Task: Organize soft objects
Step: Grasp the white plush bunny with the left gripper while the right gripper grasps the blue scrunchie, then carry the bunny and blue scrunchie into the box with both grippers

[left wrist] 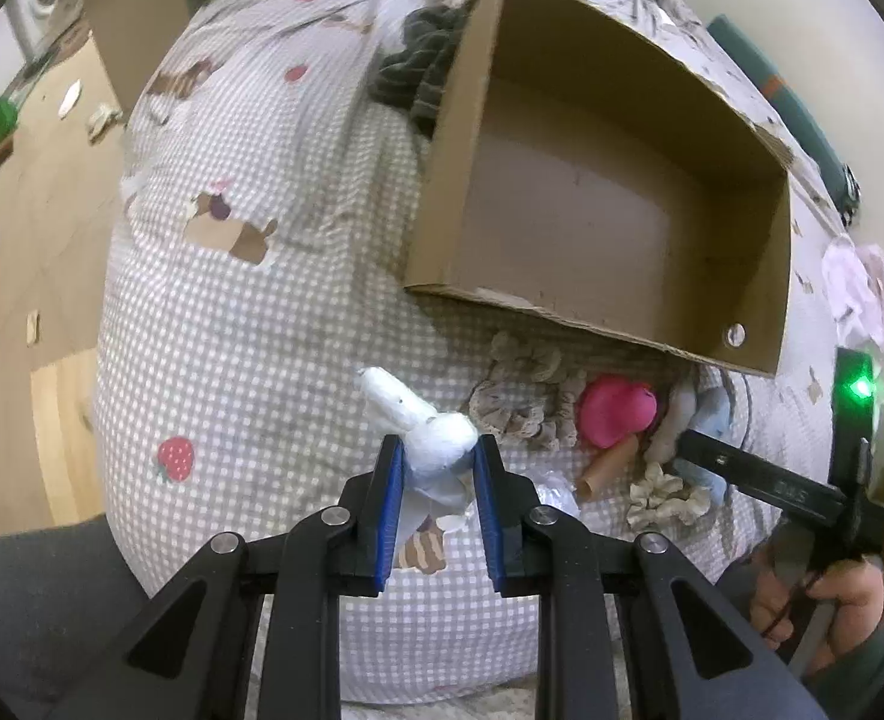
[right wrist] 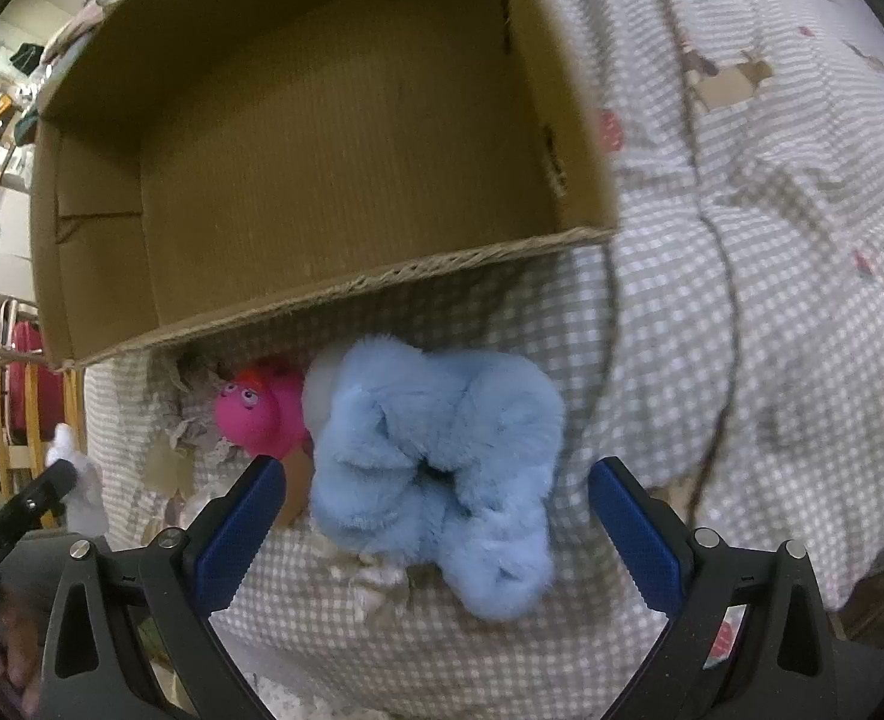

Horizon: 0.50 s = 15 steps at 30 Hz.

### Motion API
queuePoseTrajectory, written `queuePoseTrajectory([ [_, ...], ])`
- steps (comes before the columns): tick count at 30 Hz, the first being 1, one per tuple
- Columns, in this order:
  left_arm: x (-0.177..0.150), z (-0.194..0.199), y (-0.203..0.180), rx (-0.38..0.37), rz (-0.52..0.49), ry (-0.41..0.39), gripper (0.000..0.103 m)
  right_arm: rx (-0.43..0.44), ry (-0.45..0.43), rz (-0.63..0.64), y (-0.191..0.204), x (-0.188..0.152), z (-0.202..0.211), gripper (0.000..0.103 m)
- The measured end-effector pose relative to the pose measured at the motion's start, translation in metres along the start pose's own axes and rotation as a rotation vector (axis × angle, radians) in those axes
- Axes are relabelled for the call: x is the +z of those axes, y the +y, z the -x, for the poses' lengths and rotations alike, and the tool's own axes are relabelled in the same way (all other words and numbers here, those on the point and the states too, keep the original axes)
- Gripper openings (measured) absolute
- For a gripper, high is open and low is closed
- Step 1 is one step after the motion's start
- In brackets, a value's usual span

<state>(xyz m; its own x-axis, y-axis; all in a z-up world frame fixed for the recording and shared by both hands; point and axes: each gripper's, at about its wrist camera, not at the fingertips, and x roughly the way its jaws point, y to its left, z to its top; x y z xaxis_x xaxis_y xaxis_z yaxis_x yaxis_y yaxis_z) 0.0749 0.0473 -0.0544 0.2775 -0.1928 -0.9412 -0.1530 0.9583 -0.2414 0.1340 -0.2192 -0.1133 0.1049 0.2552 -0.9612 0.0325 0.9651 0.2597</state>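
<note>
Blue pads of the left gripper (left wrist: 439, 450) sat closest in the left wrist view, pinching a white plush toy (left wrist: 424, 420) between them, just above the checked bedspread (left wrist: 232, 312). Beyond it, w/ its open side toward the lens, stood the cardboard box (left wrist: 442, 228), inside bare as far as visible. Just under the box's near edge lay a beige scrunchie (left wrist: 526, 396), a pink toy (left wrist: 616, 411) and a second, smaller beige scrunchie (left wrist: 670, 495). A dark knit item (left wrist: 418, 72) lay behind the box's left wall.

Right wrist view: right gripper (right wrist: 430, 522) was spread wide, pads either side of a blue fluffy scrunchie (right wrist: 436, 474), not yet touching it. Pink toy touched the scrunchie's left side; box rim (right wrist: 346, 288) was near, just beyond.

Probable step: the pick-up, left grasp done, right approx. ready to close. Next move likely calls for closing the right pads on the fluff only, not the bedspread, then lifting both items over the near rim. Room: box opening was wide and free; clutter crowded the rim, so going up before going forward looked wise.
</note>
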Motion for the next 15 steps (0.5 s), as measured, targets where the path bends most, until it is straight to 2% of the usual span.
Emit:
queuePoseTrajectory([
  [1,0.0,-0.003,-0.003,0.002,-0.008,-0.001,0.021,-0.018,0.001,0.005,0.002,0.003,-0.004,0.103],
  [2,0.0,-0.004,-0.005,0.004,-0.016,-0.002,0.021,-0.037,-0.004,0.012,0.001,0.006,-0.007,0.098],
  [3,-0.002,-0.003,-0.008,0.009,-0.023,-0.005,0.021,-0.052,-0.014,0.022,0.002,0.008,-0.008,0.082],
  [4,-0.002,-0.003,-0.009,0.016,-0.03,-0.008,0.021,-0.047,-0.013,0.034,0.004,0.01,-0.009,0.078],
  [5,-0.002,-0.003,-0.01,0.02,-0.036,-0.011,0.021,-0.023,-0.009,0.04,0.005,0.01,-0.01,0.064],
  [6,-0.002,-0.002,-0.01,0.026,-0.04,-0.014,0.021,-0.002,-0.013,0.04,0.006,0.01,-0.009,0.047],
  [8,-0.003,-0.001,-0.01,0.049,-0.049,-0.024,0.021,0.025,-0.023,0.042,0.007,0.007,-0.005,0.041],
  [9,-0.004,0.0,-0.01,0.062,-0.052,-0.031,0.021,0.023,-0.035,0.048,0.007,0.005,-0.002,0.033],
  [11,-0.005,0.001,-0.01,0.062,-0.049,-0.035,0.021,0.035,-0.053,0.068,0.009,0.002,0.004,0.028],
  [13,-0.005,0.002,-0.009,0.06,-0.048,-0.04,0.021,0.045,-0.083,0.081,0.002,-0.008,0.015,0.026],
  [15,-0.006,0.006,-0.009,0.056,-0.045,-0.05,0.021,0.091,-0.112,0.076,0.001,-0.016,0.028,0.026],
])
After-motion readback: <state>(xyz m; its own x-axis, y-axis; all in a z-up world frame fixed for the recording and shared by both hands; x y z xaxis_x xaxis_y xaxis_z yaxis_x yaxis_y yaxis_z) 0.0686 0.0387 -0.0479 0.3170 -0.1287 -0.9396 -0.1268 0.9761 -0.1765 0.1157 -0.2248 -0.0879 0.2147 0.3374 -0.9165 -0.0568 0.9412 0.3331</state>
